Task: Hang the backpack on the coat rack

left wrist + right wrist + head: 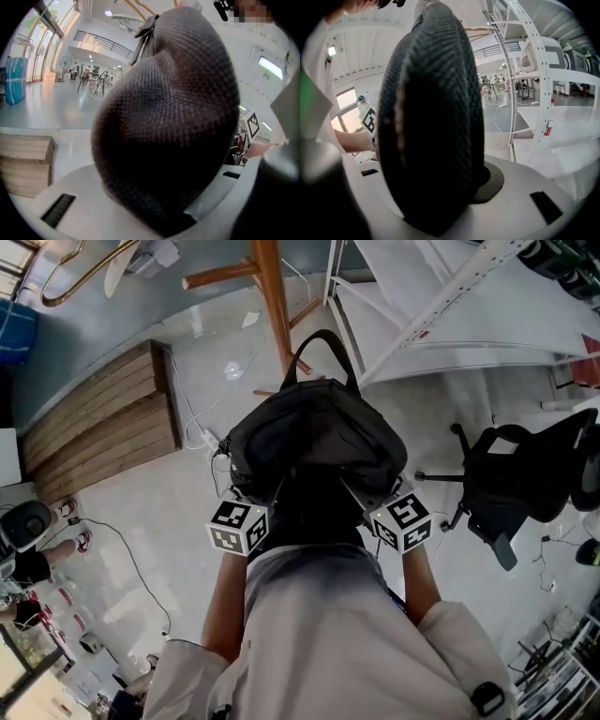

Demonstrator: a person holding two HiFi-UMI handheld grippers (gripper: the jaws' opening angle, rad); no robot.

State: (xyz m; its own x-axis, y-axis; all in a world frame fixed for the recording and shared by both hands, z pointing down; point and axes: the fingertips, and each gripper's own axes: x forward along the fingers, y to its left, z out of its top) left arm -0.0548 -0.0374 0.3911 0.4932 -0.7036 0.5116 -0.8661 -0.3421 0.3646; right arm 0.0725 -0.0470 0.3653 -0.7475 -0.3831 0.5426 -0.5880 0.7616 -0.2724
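The black backpack hangs in front of me, held up between both grippers, its top loop handle pointing toward the wooden coat rack. The rack's pole and one side arm stand just beyond the bag. My left gripper grips the bag's left side and my right gripper its right side; the fingertips are buried in fabric. In the left gripper view the backpack's woven fabric fills the space between the jaws. The right gripper view shows a thick fold of the backpack clamped the same way.
A low wooden platform lies at the left, with a white power strip and cables beside it. A black office chair stands at the right. White shelving frames rise behind the rack. Another person's feet show at far left.
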